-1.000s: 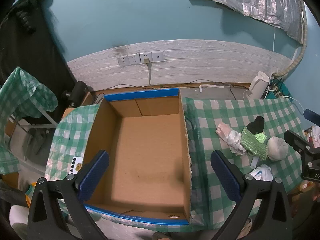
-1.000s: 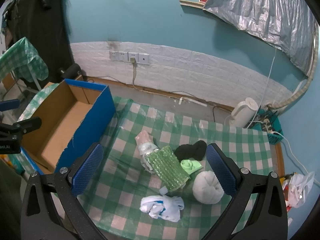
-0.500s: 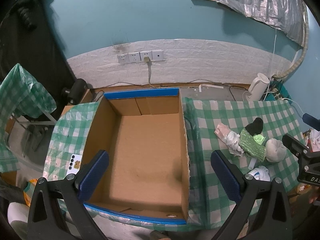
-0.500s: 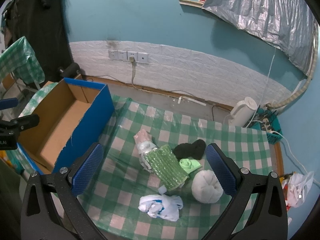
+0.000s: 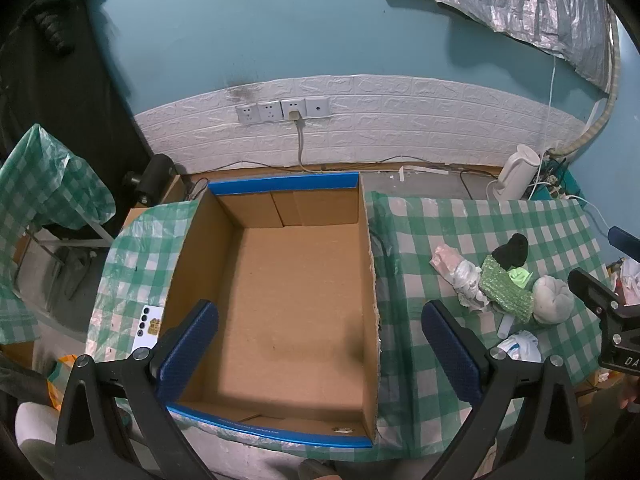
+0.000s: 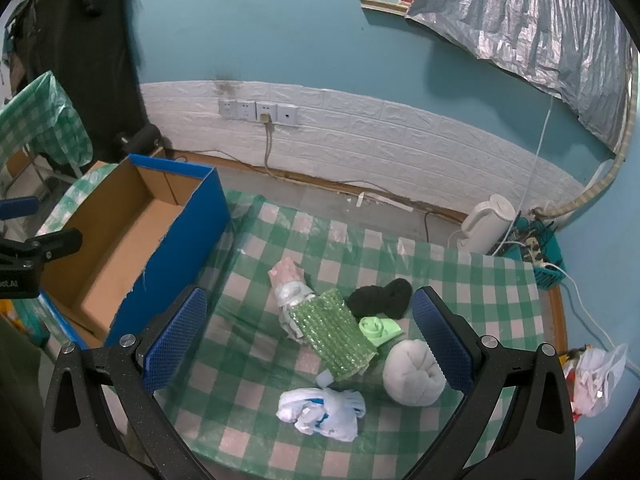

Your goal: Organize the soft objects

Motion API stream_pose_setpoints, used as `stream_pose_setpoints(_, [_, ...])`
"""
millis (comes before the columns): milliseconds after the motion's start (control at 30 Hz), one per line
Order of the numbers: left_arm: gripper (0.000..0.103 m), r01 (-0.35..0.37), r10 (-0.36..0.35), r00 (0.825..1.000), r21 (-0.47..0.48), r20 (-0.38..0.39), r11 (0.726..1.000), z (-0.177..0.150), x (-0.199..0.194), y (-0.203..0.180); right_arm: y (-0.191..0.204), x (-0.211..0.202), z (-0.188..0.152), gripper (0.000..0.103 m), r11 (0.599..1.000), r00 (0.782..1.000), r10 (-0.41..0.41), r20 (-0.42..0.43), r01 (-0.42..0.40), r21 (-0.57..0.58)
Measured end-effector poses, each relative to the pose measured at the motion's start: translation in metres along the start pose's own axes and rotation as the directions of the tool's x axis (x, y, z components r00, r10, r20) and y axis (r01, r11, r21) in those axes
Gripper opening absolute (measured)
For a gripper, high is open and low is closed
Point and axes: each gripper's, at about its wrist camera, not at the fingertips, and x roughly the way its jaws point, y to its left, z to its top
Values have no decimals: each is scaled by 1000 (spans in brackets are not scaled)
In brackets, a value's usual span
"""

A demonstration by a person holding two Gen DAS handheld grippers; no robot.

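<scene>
An empty cardboard box (image 5: 280,304) with blue outer walls (image 6: 180,236) stands at the table's left. My left gripper (image 5: 320,344) hangs open and empty above it. Soft things lie in a heap on the green checked cloth (image 6: 460,276): a green bubble-wrap sheet (image 6: 336,336), a black sock (image 6: 380,300), a light green roll (image 6: 376,330), a white cloth ball (image 6: 412,372), a crumpled white bag (image 6: 320,408), and a pink and clear wrapper (image 6: 288,280). My right gripper (image 6: 308,336) is open and empty above the heap.
A white kettle (image 6: 484,228) and a teal basket with a power strip (image 6: 536,248) stand at the back right. A phone (image 5: 148,326) lies left of the box. Wall sockets with a cable (image 5: 294,116) are behind. A bag (image 6: 596,376) hangs off the right edge.
Both views have shifted a little, as both grippers drifted slightly back and up. Nothing on the table has moved.
</scene>
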Motion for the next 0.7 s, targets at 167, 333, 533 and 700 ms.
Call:
stream_pose_setpoints(167, [102, 10, -11, 1000, -15, -6, 1000, 0, 2, 2, 0, 0, 0, 101, 1000, 1000, 1, 0, -1, -2])
stream_pose_setpoints(333, [102, 11, -12, 1000, -27, -11, 1000, 2, 4, 2, 0, 0, 0, 101, 1000, 1000, 1, -1, -1, -3])
stream_pose_setpoints(533, [102, 27, -27, 1000, -42, -6, 999, 4, 1, 4, 0, 0, 0, 101, 1000, 1000, 0, -2, 0, -2])
stream_pose_setpoints(700, [102, 33, -33, 999, -44, -3, 998, 5, 0, 4, 0, 1, 0, 101, 1000, 1000, -1, -5, 1, -2])
